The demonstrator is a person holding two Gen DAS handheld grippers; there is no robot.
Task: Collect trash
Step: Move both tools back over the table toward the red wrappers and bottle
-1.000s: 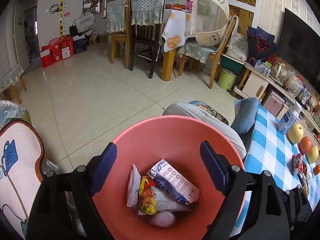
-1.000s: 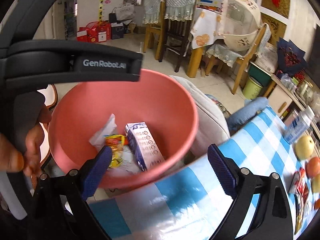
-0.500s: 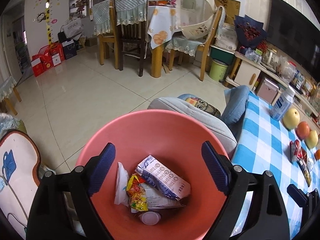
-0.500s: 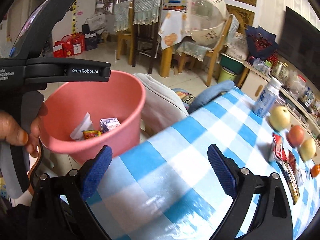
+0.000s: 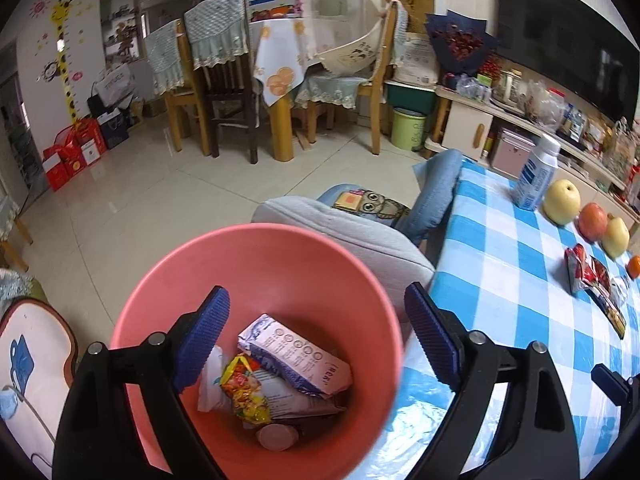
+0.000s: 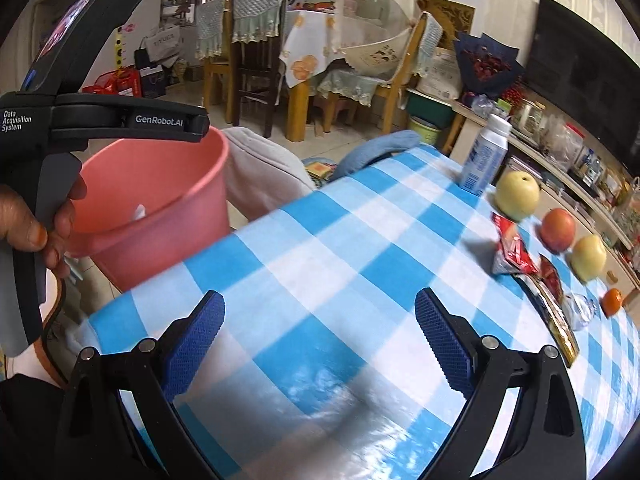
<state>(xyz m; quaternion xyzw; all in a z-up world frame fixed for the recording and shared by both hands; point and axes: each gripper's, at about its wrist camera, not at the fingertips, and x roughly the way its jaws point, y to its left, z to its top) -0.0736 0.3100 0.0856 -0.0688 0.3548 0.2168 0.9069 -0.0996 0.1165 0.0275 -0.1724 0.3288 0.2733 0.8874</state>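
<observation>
A pink bin (image 5: 256,248) stands beside the table and holds a milk carton (image 5: 296,360), a yellow-red wrapper (image 5: 244,392) and a white wrapper (image 5: 210,384). My left gripper (image 5: 316,300) hovers over the bin's mouth; its jaws are opening, with nothing between the pads. My right gripper (image 6: 319,300) is open and empty above the blue-checked tablecloth (image 6: 320,240). A red wrapper (image 6: 512,252), a dark snack packet (image 6: 556,320) and crumpled clear plastic (image 6: 578,310) lie far right on the table. In the right wrist view the bin (image 6: 160,200) is at the left.
A white-blue bottle (image 6: 484,156), a yellow pear (image 6: 516,196), a red apple (image 6: 558,230), another pear (image 6: 588,258) and an orange (image 6: 612,302) line the table's far edge. A hand (image 6: 24,224) holds the left gripper's handle. A grey cushion (image 5: 352,232) lies behind the bin.
My right gripper has swung right, from above the bin to over the tablecloth. The left gripper has drifted right, staying over the bin, and its jaws stand a little wider.
</observation>
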